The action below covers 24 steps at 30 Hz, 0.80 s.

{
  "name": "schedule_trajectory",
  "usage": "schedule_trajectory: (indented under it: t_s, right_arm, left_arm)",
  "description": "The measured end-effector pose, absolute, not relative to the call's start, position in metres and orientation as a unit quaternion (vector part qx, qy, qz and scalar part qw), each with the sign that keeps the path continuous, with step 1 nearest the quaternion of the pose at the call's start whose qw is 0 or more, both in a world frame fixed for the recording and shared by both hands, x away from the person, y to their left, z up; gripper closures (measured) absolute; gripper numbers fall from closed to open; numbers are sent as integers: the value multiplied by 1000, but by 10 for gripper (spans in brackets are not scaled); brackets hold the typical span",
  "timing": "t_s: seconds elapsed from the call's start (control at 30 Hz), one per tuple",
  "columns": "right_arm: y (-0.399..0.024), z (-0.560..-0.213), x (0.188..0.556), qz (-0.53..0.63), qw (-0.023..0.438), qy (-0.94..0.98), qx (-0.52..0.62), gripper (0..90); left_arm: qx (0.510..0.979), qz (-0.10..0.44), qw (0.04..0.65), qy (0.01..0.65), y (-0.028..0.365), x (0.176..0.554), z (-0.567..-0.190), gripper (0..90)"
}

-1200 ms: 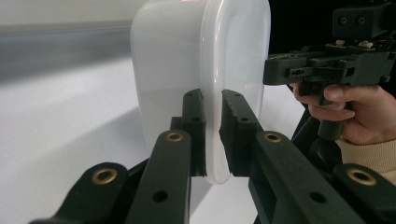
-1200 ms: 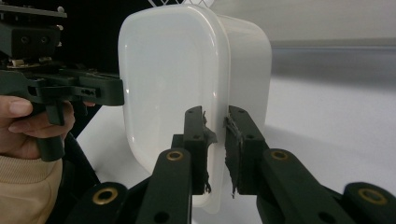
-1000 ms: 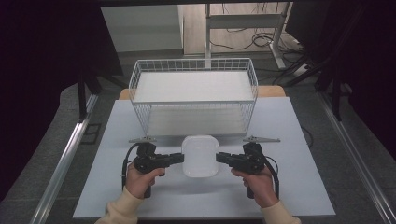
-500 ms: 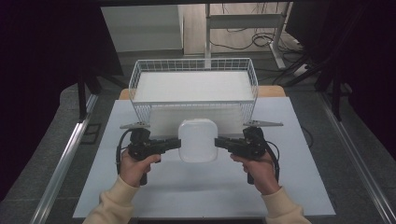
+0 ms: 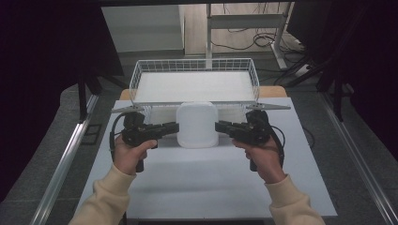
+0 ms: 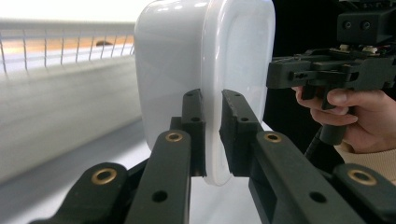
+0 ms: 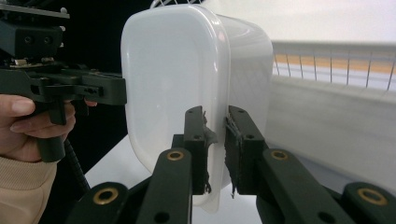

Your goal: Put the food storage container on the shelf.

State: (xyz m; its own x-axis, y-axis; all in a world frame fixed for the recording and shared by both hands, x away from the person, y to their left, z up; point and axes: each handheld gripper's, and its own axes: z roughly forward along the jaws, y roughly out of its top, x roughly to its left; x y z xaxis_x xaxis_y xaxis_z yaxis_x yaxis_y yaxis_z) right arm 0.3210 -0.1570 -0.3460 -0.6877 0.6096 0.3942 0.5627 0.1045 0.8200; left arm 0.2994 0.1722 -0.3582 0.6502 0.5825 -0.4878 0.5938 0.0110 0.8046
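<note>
A: Where's the white rounded plastic tub?

B: Between your 2 grippers, left and right; both sets of fingers clamp its rim, above the table. The white wire basket beyond remains.

The high view looks down from above; both gripper views sit close, facing inward at the shared white rounded plastic container mid-frame.

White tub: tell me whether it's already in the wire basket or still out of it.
Out. The white tub hangs in front of the wire basket, gripped at its rim by the left gripper and right gripper.
</note>
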Motion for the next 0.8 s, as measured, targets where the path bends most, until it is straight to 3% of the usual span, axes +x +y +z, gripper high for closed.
schedule_trajectory:
  t_s: [0.4, 0.8]
  right_arm:
    - [-150, -294, 341, 550, 50, 741, 382, 796]
    - [-145, -245, 379, 551, 47, 741, 381, 804]
  left_arm:
    - [702, 16, 586, 405, 178, 328, -309, 805]
    - [697, 5, 593, 404, 185, 375, -270, 799]
